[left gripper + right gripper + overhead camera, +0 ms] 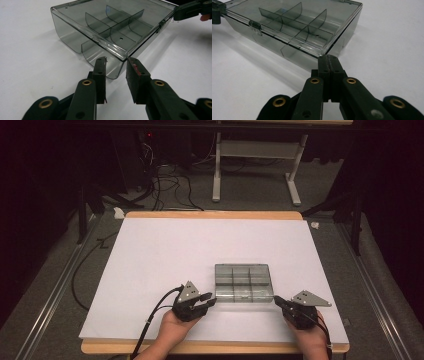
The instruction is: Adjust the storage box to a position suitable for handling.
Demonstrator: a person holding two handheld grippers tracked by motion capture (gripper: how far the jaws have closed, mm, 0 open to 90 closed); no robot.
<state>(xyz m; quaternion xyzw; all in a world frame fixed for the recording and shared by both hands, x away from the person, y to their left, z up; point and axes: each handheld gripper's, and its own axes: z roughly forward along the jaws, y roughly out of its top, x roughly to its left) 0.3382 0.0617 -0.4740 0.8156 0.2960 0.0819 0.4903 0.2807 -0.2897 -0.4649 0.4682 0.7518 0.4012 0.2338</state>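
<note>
Lower centre of the high frame, on the worktop (150, 260): smoked compartment box (244, 282), lid closed, looked light, rigid, slick. Left tool (115, 65) spread at its corner; right tool (328, 62) pressed together, empty. Likely grip: front latch (255, 25).

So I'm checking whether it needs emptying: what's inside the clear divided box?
Through the closed lid of the box, only dividers and bare compartment floors show; no contents. The far compartments show less clearly through the tinted plastic.

A smoky clear compartment box (244, 282) (lid shut) lies flat on the table (150, 260).
</note>
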